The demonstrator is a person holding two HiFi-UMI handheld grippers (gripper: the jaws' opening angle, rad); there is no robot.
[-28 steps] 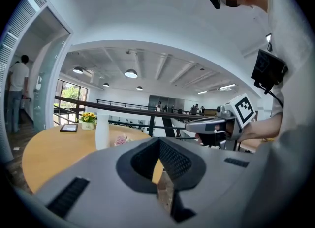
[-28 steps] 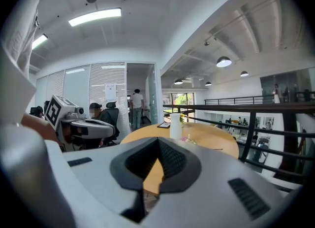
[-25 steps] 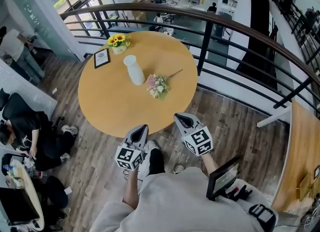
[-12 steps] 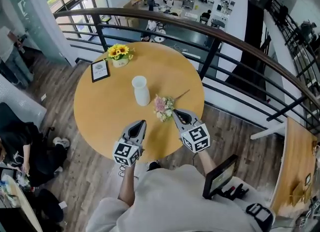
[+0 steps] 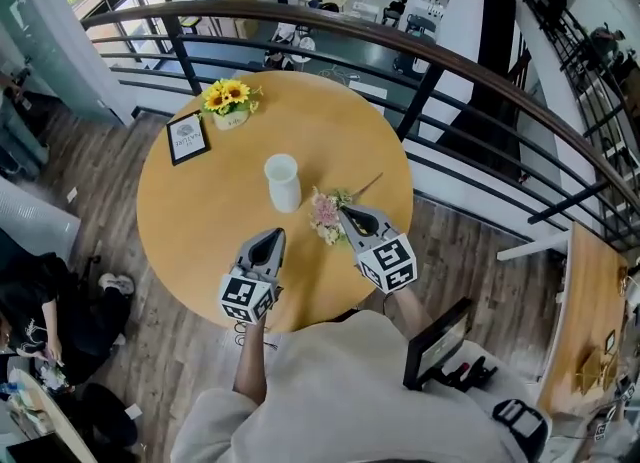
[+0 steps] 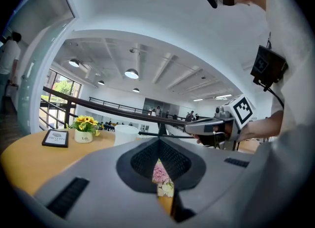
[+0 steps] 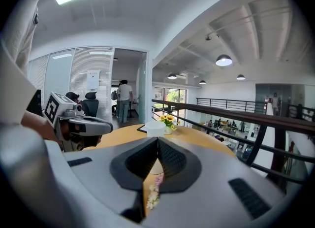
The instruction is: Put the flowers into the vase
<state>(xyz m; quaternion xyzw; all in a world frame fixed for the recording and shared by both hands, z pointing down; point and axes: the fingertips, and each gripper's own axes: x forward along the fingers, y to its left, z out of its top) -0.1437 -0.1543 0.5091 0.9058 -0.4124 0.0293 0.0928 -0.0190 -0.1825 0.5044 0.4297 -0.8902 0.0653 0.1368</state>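
A white vase (image 5: 283,182) stands upright near the middle of the round wooden table (image 5: 200,201). Just right of it lies a bouquet of pink and white flowers (image 5: 327,217), its stem pointing to the far right. My right gripper (image 5: 346,214) is shut and empty, its tip right beside the blossoms on their right. My left gripper (image 5: 272,237) is also shut and empty, over the table in front of the vase. In the left gripper view the flowers (image 6: 160,173) show through the gap below the jaws, with the vase (image 6: 127,134) beyond. The right gripper view shows the flowers (image 7: 153,192) likewise.
A small pot of sunflowers (image 5: 228,99) and a black picture frame (image 5: 186,138) stand at the table's far left. A dark railing (image 5: 420,101) curves behind the table, with a lower floor beyond it. A person (image 5: 40,311) sits at the left.
Both grippers have come forward from off the table's near edge to over the tabletop. The right one has arrived beside the bouquet. The flowers and vase lie as before.
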